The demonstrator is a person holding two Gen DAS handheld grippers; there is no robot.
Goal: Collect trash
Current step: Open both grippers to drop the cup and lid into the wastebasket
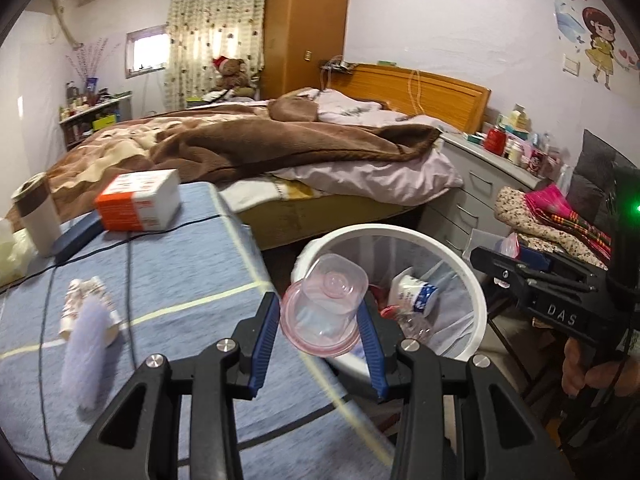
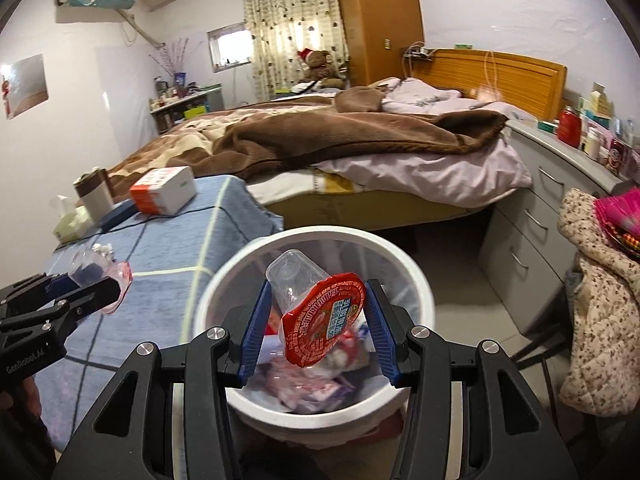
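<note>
My left gripper is shut on a clear plastic cup with a pink rim, held over the table edge beside the white trash bin. The bin's clear liner holds a white printed cup and other rubbish. My right gripper is shut on a clear cup with a red foil lid, right above the bin. Each gripper also shows in the other's view: the right gripper past the bin, the left gripper over the blue cloth.
On the blue-clothed table lie a crumpled paper cup, an orange and white tissue box, a tumbler and a black cable. The bed is behind, grey drawers and piled clothes to the right.
</note>
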